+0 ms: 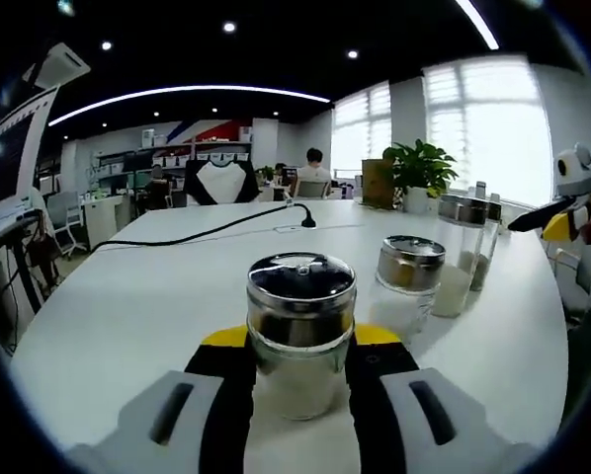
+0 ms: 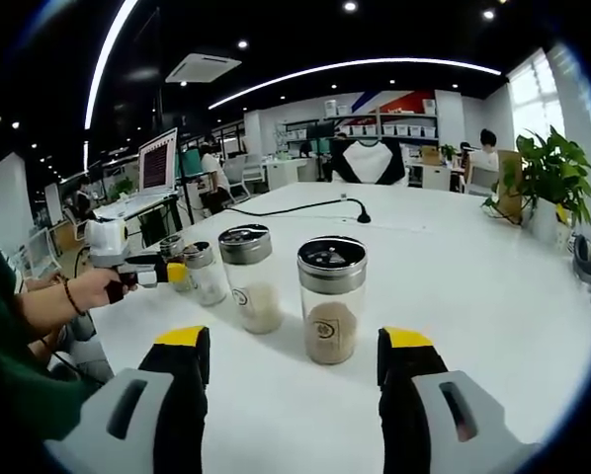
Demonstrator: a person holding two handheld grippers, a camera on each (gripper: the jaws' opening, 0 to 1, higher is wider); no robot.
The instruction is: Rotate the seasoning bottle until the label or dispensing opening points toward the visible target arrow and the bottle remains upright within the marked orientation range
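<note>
Jaws of left gripper [image 1: 300, 395] clenched a seasoning bottle [image 1: 300, 331] betw. them, upright on white table [image 1: 127, 306]; bottle base hidden by pads. Two more jars [image 1: 411, 281] stood beyond, to the right. Right gripper [image 2: 294, 390] jaws were released; ahead stood 4 bottles, nearest [image 2: 332, 298] just past the tips, label small, unreadable.

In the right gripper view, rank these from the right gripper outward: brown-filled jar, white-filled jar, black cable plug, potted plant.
1. Brown-filled jar, just ahead between the open jaws of the right gripper.
2. White-filled jar, slightly farther, to the left.
3. Black cable plug, mid-table.
4. Potted plant, far right edge.
</note>
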